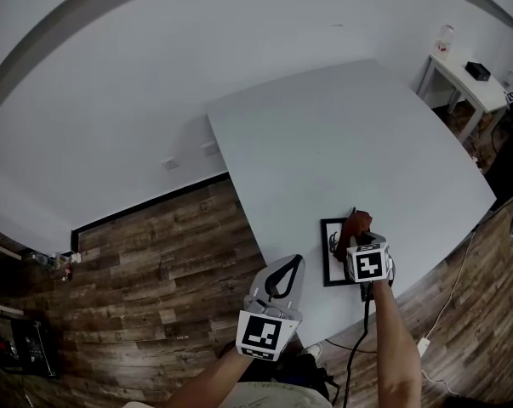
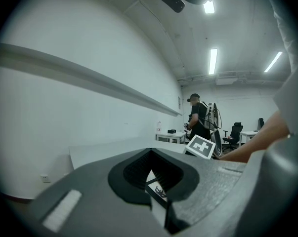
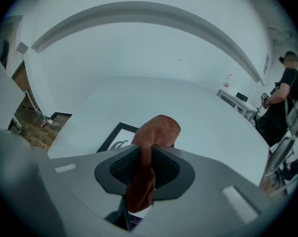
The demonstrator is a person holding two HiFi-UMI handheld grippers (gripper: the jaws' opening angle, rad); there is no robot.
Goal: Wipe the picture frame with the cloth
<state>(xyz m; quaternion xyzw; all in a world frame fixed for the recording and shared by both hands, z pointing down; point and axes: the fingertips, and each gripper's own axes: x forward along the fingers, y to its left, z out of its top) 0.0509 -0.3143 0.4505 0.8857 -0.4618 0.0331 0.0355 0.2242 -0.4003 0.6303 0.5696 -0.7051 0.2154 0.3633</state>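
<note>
Right gripper [image 3: 148, 159] is clamped tight on the reddish-brown cloth [image 3: 156, 130], and the cloth's free end sits on the picture frame [image 1: 327, 260] lying flat near the front edge of the table [image 1: 341, 143]. Left gripper [image 1: 288, 270] hangs just off that edge, jaws pretty much together with nothing in them. For a clean wipe we'd keep the cloth pressed flat and go in slow, even passes. The frame isn't pinned by anything, so it may slide; we'd probably steady it with the left.
</note>
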